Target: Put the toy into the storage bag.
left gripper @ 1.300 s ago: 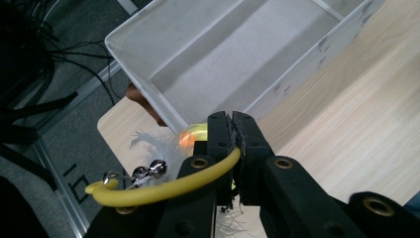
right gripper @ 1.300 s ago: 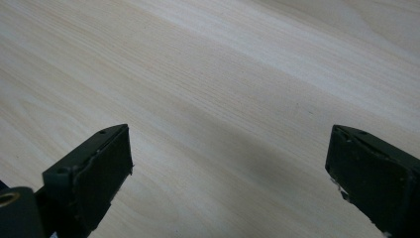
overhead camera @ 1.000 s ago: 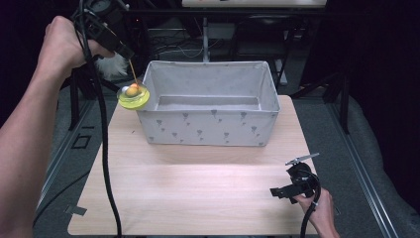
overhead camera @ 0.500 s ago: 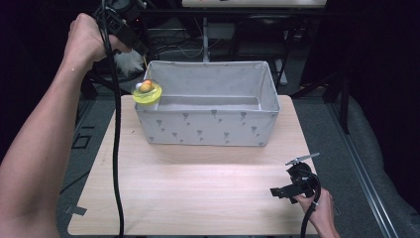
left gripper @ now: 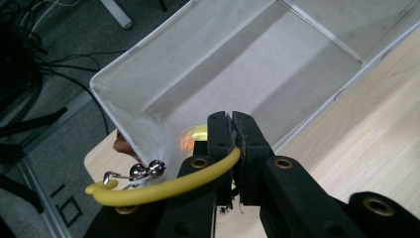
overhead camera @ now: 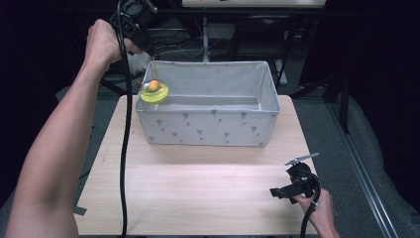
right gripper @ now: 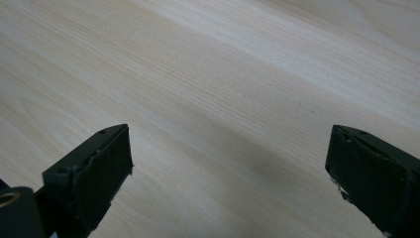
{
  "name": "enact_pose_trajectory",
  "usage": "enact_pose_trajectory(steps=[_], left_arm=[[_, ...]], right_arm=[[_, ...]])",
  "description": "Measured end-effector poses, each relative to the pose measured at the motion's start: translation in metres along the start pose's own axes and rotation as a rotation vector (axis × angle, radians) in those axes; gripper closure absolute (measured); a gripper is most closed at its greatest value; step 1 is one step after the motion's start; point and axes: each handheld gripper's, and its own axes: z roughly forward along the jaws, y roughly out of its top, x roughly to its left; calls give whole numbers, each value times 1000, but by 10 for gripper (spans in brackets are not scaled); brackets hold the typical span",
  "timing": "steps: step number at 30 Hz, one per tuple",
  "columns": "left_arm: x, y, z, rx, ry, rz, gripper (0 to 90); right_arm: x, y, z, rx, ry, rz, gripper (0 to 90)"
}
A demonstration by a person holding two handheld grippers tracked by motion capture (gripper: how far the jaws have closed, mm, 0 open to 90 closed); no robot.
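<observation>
The left gripper (left gripper: 232, 148) has its two black jaws squeezed together on a yellow cord (left gripper: 163, 186). In the left gripper view the cord bends out to the left and ends in a little hook. Some small silver bells (left gripper: 143, 171) and a tuft of white fluff (left gripper: 153, 136) sit by the cord. Something glowing yellow and orange peeks out just behind the jaws.

In the high view the left hand (overhead camera: 104, 42) is held up high at the back left, over the corner of the box. A thin string runs down from the gripper to a toy (overhead camera: 154, 90). The toy looks like a yellow ring with an orange ball in the middle. It hangs right at the near left corner of the grey box (overhead camera: 208, 126), touching or just above the rim; which one is hard to tell. The box is made of cloth with small dark marks on it, and its top is open. It stands on the far half of the wooden table (overhead camera: 198, 198).

The right gripper (right gripper: 228, 168) has its jaws wide apart, with bare wood between them. In the high view the right hand (overhead camera: 317, 210) holds it low at the near right corner of the table, well away from the box.
</observation>
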Motion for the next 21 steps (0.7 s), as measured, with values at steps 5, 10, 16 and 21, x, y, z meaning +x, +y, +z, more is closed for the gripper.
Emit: enact_pose_trajectory(steps=[5, 10, 16, 21], left_arm=[[1, 0, 15, -10, 7, -7, 873], [3, -1, 31, 1, -14, -4, 872], [6, -6, 48, 24, -34, -13, 872], [7, -11, 58, 43, -41, -16, 872]], right_arm=[[0, 0, 0, -4, 1, 1, 40], [0, 0, 0, 4, 5, 0, 40], [0, 0, 1, 4, 15, 4, 40], [0, 0, 0, 1, 15, 3, 41]])
